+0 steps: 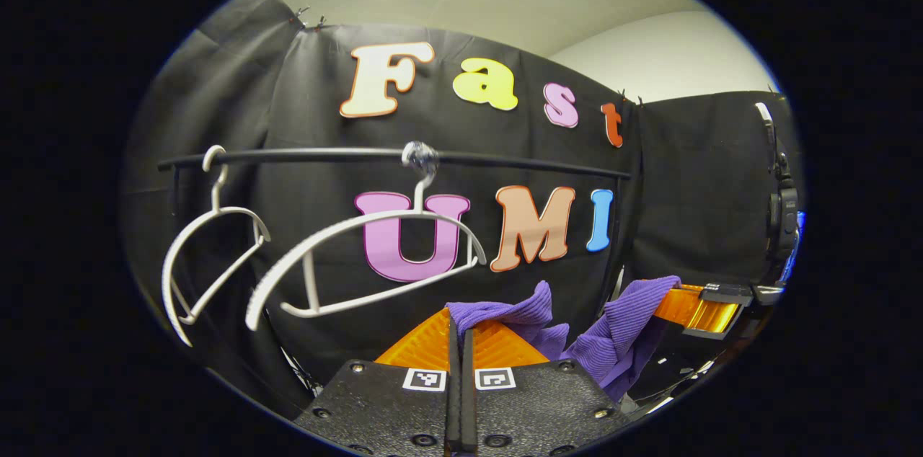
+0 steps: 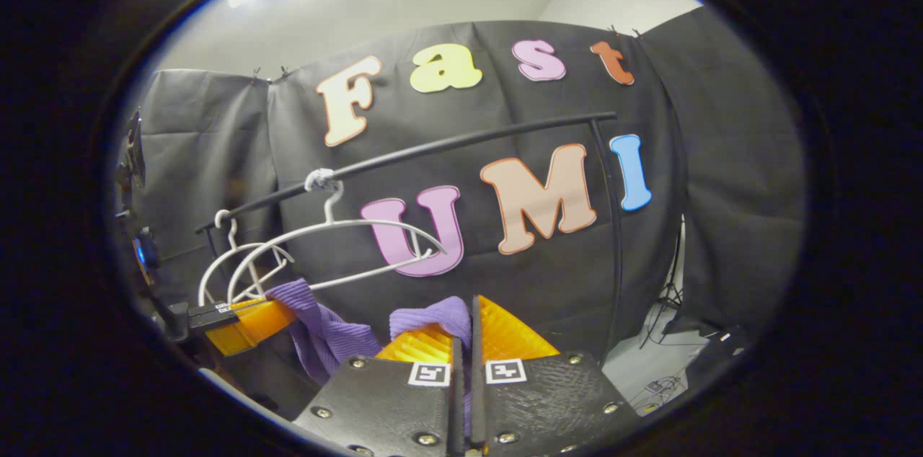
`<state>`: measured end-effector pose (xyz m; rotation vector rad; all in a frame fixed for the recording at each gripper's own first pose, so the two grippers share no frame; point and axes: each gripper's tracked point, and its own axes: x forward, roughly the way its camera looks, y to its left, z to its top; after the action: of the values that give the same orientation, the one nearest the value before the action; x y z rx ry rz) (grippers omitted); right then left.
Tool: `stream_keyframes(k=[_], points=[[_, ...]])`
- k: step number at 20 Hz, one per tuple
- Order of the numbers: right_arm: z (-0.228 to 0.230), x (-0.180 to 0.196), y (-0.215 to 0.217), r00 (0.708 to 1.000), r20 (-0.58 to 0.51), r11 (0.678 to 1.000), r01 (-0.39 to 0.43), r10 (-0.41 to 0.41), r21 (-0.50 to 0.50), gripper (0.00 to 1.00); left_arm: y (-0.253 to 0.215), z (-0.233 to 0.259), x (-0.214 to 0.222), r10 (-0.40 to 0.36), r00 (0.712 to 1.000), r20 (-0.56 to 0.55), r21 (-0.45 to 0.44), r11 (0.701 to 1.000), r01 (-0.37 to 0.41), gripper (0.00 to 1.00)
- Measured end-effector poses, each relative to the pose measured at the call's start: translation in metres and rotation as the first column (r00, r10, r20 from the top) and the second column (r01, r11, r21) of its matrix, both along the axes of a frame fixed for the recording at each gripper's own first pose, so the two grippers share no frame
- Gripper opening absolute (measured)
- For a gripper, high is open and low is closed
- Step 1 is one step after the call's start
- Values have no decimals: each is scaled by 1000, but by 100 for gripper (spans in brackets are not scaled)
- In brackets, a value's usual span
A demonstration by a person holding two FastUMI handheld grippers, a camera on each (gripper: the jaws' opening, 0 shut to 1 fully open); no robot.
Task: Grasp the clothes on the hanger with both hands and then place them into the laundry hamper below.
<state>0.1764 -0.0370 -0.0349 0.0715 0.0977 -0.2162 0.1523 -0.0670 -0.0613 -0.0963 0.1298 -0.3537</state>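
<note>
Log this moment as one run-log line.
left claw: shut on purple garment | right claw: shut on it | white hangers: bare | hamper: unseen

Both tongs (image 1: 459,342) pinch the purple garment (image 1: 606,342) beneath bare hangers (image 1: 360,255).

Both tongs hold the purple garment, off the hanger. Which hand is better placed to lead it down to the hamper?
Neither clearly. The left tongs and the right tongs are each shut on the purple ribbed cloth garment, beneath the white plastic hangers. No hamper is visible, so lowering both together seems safest.
</note>
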Motion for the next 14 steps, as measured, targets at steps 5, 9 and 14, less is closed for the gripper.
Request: stream_keyframes(k=[5,9,14], points=[[-60,26,-22,994,-105,1000,16,-16,3,4,-19,-61,25,-22,998,-58,51,998,25,1],[-124,44,-29,977,-214,999,17,-10,31,4,-26,-121,39,-37,992,-118,115,992,51,0],[-197,66,-26,940,-341,999,-2,15,40,4,-18,-197,58,-13,980,-198,194,980,52,1]])
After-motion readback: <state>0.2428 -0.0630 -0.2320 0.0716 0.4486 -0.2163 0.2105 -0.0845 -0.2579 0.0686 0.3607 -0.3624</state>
